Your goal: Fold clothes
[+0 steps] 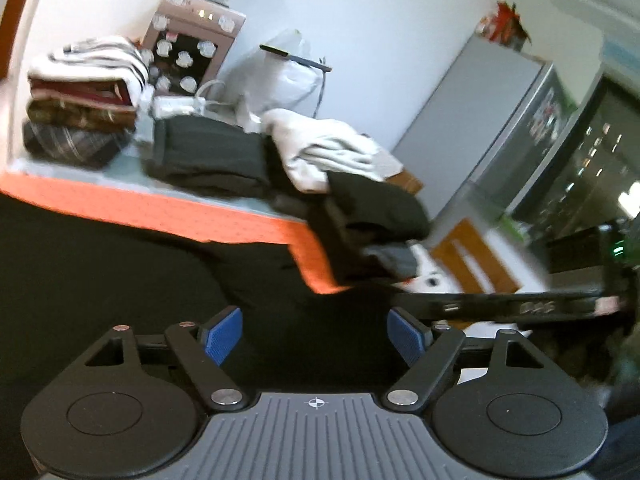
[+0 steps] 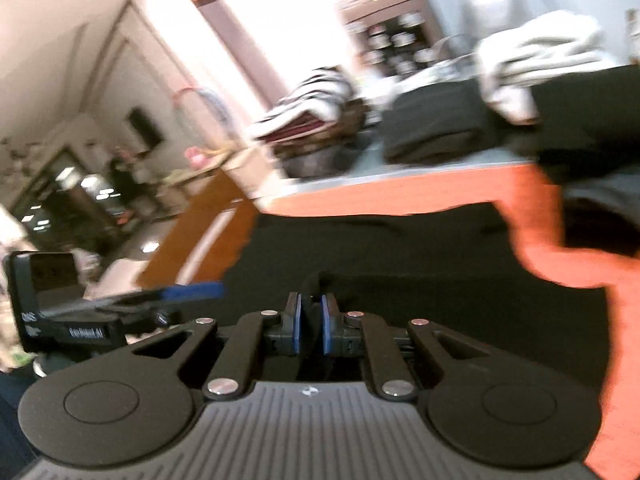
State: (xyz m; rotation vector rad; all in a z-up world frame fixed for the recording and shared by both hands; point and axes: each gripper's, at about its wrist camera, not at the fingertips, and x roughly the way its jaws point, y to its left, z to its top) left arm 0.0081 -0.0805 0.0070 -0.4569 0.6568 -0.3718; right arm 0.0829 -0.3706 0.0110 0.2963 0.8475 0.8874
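Note:
A black garment [image 1: 120,264] lies spread over the near part of the orange table cover [image 1: 160,208]. My left gripper [image 1: 314,334] is open just above it, blue pads wide apart, nothing between them. My right gripper [image 2: 311,322] is shut on a fold of the same black garment [image 2: 400,256]. The left gripper also shows at the left edge of the right wrist view [image 2: 120,304], and the right gripper's body [image 1: 520,306] at the right of the left wrist view. A heap of unfolded black and white clothes [image 1: 320,160] lies farther back.
A stack of folded clothes [image 1: 84,100] with a striped item on top stands at the table's far left. A patterned box [image 1: 188,48] and white bags [image 1: 280,76] are behind. A grey fridge [image 1: 492,120] stands to the right past the table's corner.

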